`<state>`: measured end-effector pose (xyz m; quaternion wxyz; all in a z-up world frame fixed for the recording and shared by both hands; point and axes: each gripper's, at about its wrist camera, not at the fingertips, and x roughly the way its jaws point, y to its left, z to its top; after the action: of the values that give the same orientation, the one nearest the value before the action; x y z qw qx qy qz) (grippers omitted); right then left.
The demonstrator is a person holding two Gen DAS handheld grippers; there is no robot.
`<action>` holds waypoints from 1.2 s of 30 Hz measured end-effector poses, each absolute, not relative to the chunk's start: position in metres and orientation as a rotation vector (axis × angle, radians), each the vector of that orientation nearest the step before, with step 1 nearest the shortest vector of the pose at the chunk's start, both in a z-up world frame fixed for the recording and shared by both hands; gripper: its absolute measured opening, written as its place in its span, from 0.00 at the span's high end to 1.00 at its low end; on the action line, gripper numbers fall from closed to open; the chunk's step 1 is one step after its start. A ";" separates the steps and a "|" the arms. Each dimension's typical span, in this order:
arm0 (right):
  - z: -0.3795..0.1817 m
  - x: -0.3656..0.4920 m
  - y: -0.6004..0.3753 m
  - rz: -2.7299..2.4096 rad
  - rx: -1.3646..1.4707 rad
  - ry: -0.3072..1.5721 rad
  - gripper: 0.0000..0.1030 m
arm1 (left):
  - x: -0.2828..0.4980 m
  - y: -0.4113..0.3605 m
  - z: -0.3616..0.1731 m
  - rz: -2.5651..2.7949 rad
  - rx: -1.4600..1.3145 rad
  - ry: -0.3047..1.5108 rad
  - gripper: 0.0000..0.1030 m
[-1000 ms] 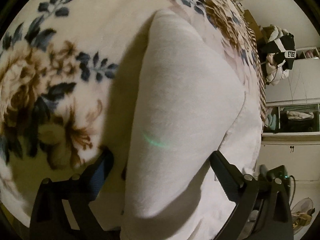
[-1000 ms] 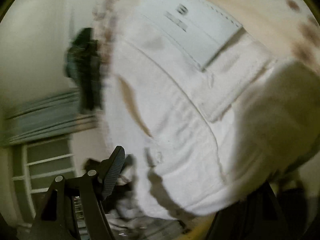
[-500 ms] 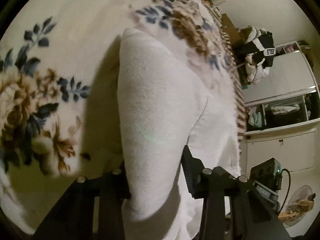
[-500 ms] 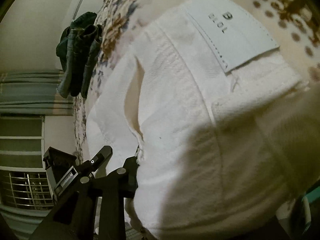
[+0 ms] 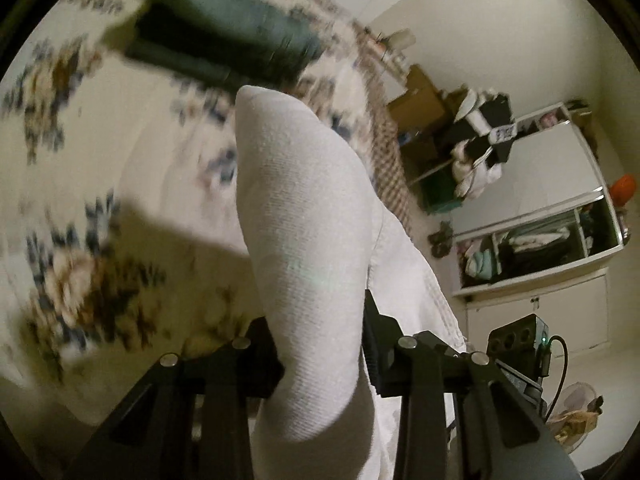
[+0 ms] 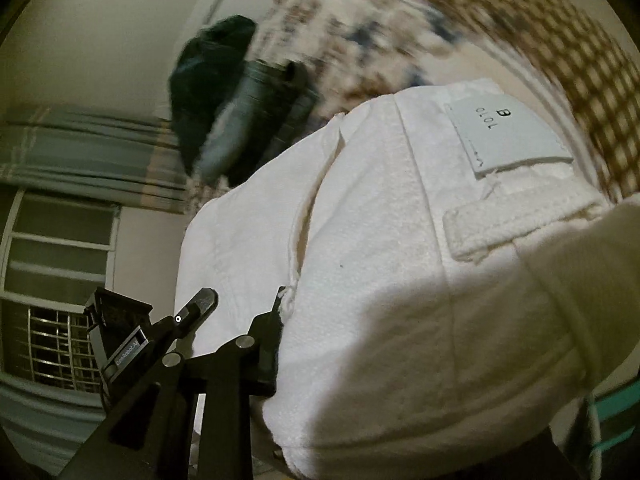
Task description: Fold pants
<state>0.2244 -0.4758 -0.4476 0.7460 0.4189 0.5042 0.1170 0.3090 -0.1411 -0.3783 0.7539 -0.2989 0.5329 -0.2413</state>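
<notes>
Gripping the white pants, the left gripper has its jaws closed on a fold of cloth above the floral blanket. The right gripper seems to pinch the waistband side near the label, though its other finger is hidden. I judge the cotton thick, soft and fairly heavy; seams and waistband give the surest hold. Shelves of the open cupboard hold folded clothes.

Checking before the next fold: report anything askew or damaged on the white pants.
Nothing stands out. The white pants look clean and whole, gripped by the left gripper and the right gripper; the brand patch lies flat.
</notes>
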 end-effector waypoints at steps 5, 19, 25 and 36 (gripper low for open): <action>-0.388 0.307 -0.448 0.283 0.865 1.023 0.72 | 0.401 -0.110 -0.343 -0.546 -0.685 1.071 0.71; -0.418 0.651 -0.320 0.301 0.845 0.902 0.72 | 0.715 0.009 -0.390 -0.522 -0.656 1.006 0.71; -0.502 0.717 -0.284 0.265 0.828 1.101 0.66 | 0.745 0.034 -0.476 -0.417 -0.557 1.133 0.70; -0.499 0.652 -0.331 0.078 0.912 1.011 0.73 | 0.738 0.049 -0.483 -0.422 -0.585 1.145 0.65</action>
<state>0.6519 -0.3314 -0.4987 0.7764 0.4213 0.4673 0.0360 0.7378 0.0486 -0.4829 0.7796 -0.2708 0.5298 -0.1954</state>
